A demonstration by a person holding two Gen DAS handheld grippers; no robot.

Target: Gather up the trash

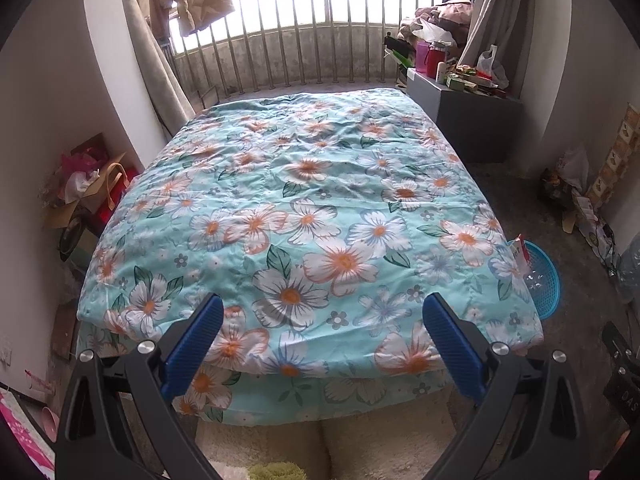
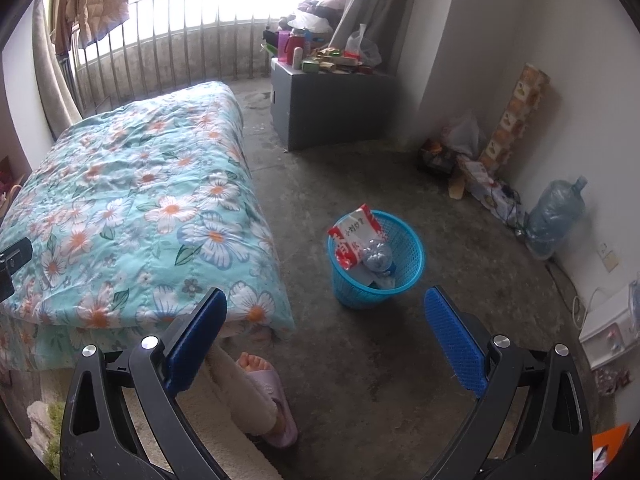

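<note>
Both claws [image 1: 323, 312] [image 2: 326, 306] gape empty; 1 basket [image 2: 404, 276] holds 1 packet [image 2: 352, 236], 1 bottle [image 2: 376, 256].

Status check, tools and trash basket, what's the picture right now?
Left tool open, empty, over the bed. Right tool open, empty. Blue basket holds bottle and wrapper. Nothing blocking.

Red-white packet [image 2: 354, 236] in basket [image 2: 412, 256]: characters, not legible.

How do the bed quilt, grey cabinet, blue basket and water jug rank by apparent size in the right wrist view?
1. Floral turquoise bed quilt
2. Grey box-shaped cabinet
3. Blue plastic mesh basket
4. Clear blue plastic water jug

Basket and jug look close; the basket sits nearer the camera, so their true order is unsure.
</note>
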